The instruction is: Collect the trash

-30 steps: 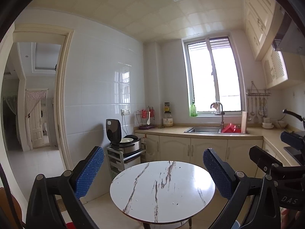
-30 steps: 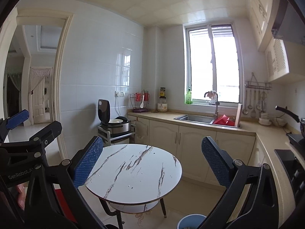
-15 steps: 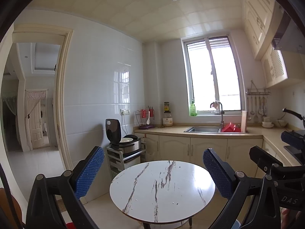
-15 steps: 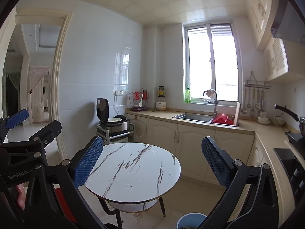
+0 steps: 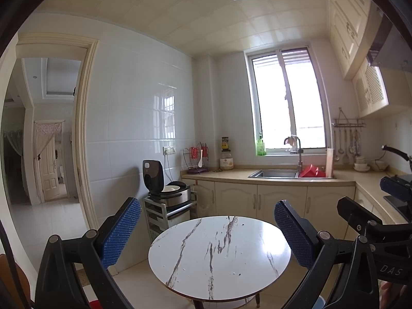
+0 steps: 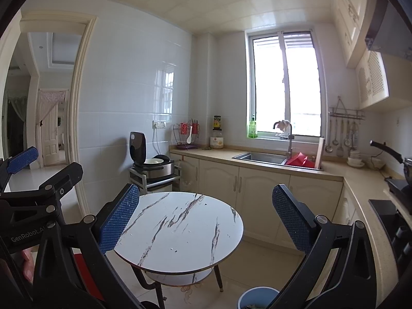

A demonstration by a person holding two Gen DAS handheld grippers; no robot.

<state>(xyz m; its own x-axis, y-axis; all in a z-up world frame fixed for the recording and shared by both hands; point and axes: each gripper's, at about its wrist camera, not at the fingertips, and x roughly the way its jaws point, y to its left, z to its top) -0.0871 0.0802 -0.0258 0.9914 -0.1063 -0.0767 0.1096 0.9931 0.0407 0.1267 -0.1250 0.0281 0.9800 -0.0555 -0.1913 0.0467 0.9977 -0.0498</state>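
Both grippers hang open and empty above the round table (image 6: 180,229): the left gripper (image 5: 207,234) frames the tabletop at the centre bottom of its view, and the right gripper (image 6: 206,221) does the same in its own. No clear piece of trash shows; only a few tiny dark specks (image 5: 235,273) dot the tabletop toward the lower middle, too small to identify, and something pale lies on the floor under the table, unclear. The blue bin (image 6: 257,297) stands on the floor at the bottom right of the right view, so collecting appears not yet begun.
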